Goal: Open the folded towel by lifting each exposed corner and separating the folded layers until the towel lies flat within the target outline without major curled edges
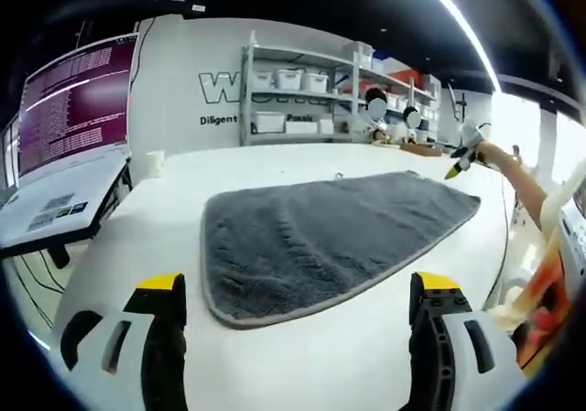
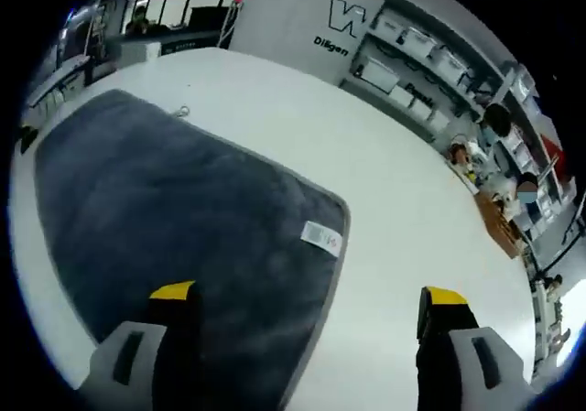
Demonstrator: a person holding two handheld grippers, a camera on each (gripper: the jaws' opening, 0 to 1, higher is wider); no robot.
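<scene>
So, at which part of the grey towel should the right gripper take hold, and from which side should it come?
Probably the corner bearing the white label on the grey towel. It lies just ahead of the open right gripper, with bare white table beyond it, so one jaw could slide in low from the table side under the hemmed edge. Whether a folded layer lies under that corner cannot be told.
</scene>
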